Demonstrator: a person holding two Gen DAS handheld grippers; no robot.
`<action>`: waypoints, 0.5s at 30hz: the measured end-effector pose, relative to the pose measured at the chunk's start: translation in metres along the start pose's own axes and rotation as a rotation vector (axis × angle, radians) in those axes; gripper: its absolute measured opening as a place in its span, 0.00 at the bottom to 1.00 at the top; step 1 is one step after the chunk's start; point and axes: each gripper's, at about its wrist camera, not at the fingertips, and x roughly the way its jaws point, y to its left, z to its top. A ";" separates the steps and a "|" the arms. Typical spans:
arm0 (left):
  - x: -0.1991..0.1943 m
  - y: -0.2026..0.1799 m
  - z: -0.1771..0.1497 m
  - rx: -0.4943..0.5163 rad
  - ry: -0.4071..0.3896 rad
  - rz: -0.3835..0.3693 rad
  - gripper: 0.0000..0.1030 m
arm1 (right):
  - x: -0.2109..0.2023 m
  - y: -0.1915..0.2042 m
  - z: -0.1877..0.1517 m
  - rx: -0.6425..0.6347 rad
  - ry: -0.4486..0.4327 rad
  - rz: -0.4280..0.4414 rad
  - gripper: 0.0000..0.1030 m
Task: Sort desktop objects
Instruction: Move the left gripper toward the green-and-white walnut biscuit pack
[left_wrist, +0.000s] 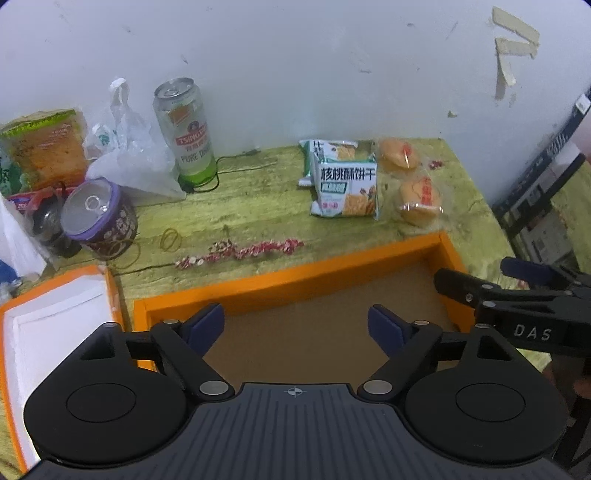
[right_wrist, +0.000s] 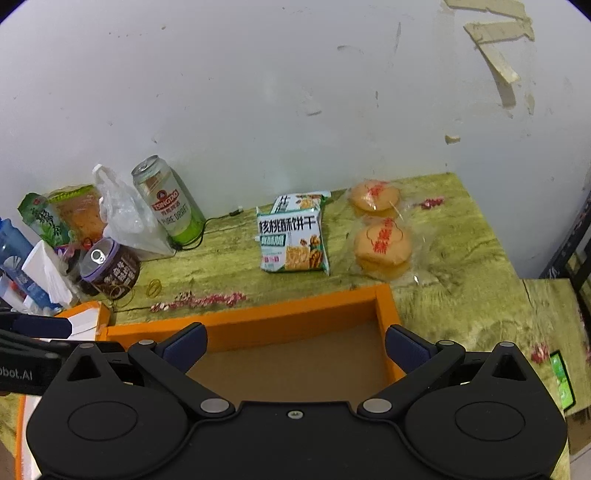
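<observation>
Left wrist view, looking past the box to the walnut biscuit packet (left_wrist: 347, 184), lying flat on the green table (left_wrist: 258, 206) and overlapping a second packet (left_wrist: 317, 155) behind it. Just beside, to the right, seeing two wrapped cakes (left_wrist: 419, 201) in clear film, one behind the other. Nearer, showing the orange box (left_wrist: 295, 280) with only bare brown floor in the part visible. This is fitting equally a box waiting to be filled and a box emptied onto the table.

Hovering over that box: the left gripper (left_wrist: 295, 325), spread wide and carrying nothing. The right gripper (right_wrist: 295, 345) is alongside, likewise released and empty.

Judging the risks from here:
- Pinching the top packet while dragging the one beneath it, because of the overlap.
- Slipping off the glossy film if gripping only an edge.
- Squashing the soft cakes by clenching too hard.
- Knocking the two grippers together, since they are working so near each other above the same box.

Further left, risking more:
- Tipping the tall beer can (left_wrist: 184, 129), standing on a thin dark cable.
- Snagging the plastic bag (left_wrist: 125, 155).
- Catching the rubber band (left_wrist: 171, 239) or the dried flower sprig (left_wrist: 240, 251).
- Nudging the purple-lidded tin (left_wrist: 98, 218), near the white-lined box (left_wrist: 55, 314).
</observation>
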 end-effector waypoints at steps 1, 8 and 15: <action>0.003 0.000 0.002 -0.002 -0.002 -0.007 0.83 | 0.003 0.000 0.002 -0.002 -0.003 0.000 1.00; 0.024 0.002 0.019 0.019 -0.021 -0.035 0.69 | 0.021 -0.004 0.014 -0.015 -0.039 0.005 1.00; 0.060 0.017 0.039 -0.029 -0.048 -0.127 0.60 | 0.037 -0.010 0.020 -0.006 -0.133 0.004 1.00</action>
